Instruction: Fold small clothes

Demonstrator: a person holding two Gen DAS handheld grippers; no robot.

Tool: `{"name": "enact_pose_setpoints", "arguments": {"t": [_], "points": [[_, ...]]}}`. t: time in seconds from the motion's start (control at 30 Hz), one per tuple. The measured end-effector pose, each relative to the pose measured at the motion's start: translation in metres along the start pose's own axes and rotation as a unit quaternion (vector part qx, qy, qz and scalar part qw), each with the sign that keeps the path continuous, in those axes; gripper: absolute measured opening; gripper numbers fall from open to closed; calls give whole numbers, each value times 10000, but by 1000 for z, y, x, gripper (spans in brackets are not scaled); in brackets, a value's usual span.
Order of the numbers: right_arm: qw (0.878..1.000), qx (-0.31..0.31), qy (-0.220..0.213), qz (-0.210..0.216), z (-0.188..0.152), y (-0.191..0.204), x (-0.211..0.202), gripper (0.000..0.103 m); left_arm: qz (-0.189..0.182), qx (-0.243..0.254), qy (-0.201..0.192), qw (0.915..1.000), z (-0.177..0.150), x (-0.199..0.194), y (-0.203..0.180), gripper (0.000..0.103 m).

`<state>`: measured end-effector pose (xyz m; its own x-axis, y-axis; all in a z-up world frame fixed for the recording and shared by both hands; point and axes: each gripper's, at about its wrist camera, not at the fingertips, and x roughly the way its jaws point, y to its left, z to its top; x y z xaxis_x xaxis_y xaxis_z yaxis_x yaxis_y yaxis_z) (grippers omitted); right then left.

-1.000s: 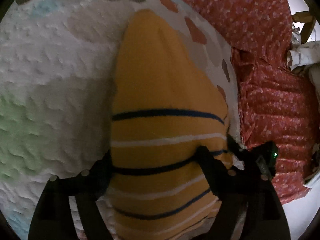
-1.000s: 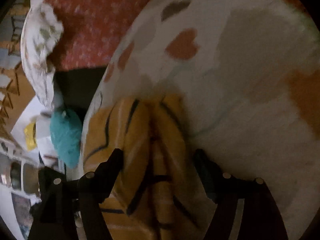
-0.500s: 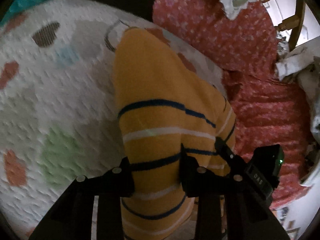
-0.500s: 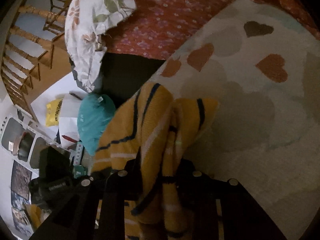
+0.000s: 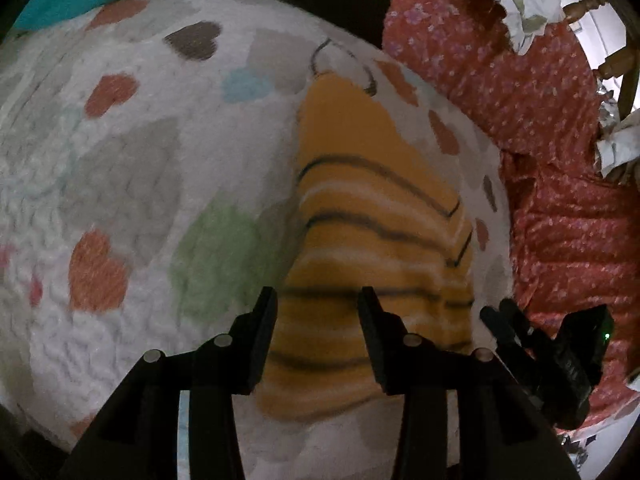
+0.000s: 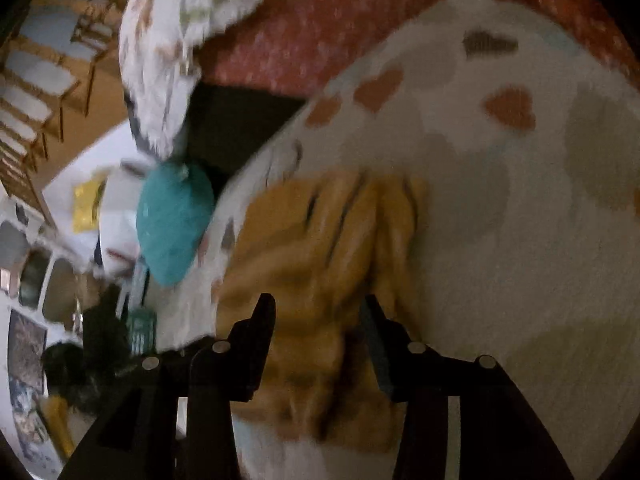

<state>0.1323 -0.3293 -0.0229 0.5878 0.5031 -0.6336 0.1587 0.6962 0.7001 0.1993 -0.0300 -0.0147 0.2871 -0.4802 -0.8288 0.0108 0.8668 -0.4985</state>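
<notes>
The left gripper (image 5: 316, 300) is seen with its two black fingers parted by a moderate gap; its jaws have just been opening a little after a closing, and the yellow striped garment (image 5: 372, 216) lies below and between them without the pads being seen to press on it. The right gripper (image 6: 318, 306) is likewise shown with a moderate gap, its jaws also having just been opening, and bunched yellow cloth (image 6: 332, 240) is seen between its fingers; whether the pads touch the cloth cannot be told through the blur.

In the left wrist view the garment is laid lengthwise on a white heart-patterned blanket (image 5: 140, 168), its plain yellow end farthest from the gripper and its dark and white stripes nearer. In the right wrist view the same garment is seen gathered into folds near the blanket's (image 6: 500, 220) edge.

Beside the blanket a red floral bedcover (image 5: 540, 160) is spread. The other gripper's black body (image 5: 560, 360) is visible at the lower right of the left wrist view, next to the garment's edge. A teal bundle (image 6: 174, 220) is seen just past the blanket's edge, and a white leaf-printed cloth (image 6: 172, 40) hangs above it. Wooden railings (image 6: 36, 92) are visible beyond.
</notes>
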Motion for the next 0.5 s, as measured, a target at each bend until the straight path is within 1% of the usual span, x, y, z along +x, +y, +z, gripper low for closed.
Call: {"name": "enact_pose_setpoints", "arguments": {"t": [0.03, 0.07, 0.13, 0.17, 0.2, 0.27, 0.33, 0.43, 0.5], "points": [[9996, -66, 173, -194, -13, 1, 6, 49, 63, 13, 0, 10000, -8, -1, 2, 41], [9992, -115, 248, -282, -20, 2, 11, 47, 100, 11, 8, 9999, -14, -2, 4, 41], [9985, -153, 441, -300, -32, 2, 24, 24, 131, -11, 58, 9999, -24, -2, 6, 41], [9977, -189, 590, -265, -37, -1, 28, 6, 175, -16, 77, 9998, -29, -1, 5, 41], [9972, -221, 606, -374, -40, -1, 29, 6, 239, 5, 72, 9997, -33, -1, 3, 41], [9952, -362, 553, -723, -42, 0, 23, 5, 351, 117, 31, 9993, -36, -2, -3, 41], [9931, -356, 512, -988, -43, -6, 14, 4, 461, 283, -19, 9985, -39, -4, -10, 41], [9909, -255, 493, -1224, -43, -20, 6, 4, 470, 403, -55, 9981, -39, -2, -20, 41], [9882, -236, 594, -1389, -43, -29, 7, 4, 503, 465, -31, 9976, -35, 6, -26, 41]]}}
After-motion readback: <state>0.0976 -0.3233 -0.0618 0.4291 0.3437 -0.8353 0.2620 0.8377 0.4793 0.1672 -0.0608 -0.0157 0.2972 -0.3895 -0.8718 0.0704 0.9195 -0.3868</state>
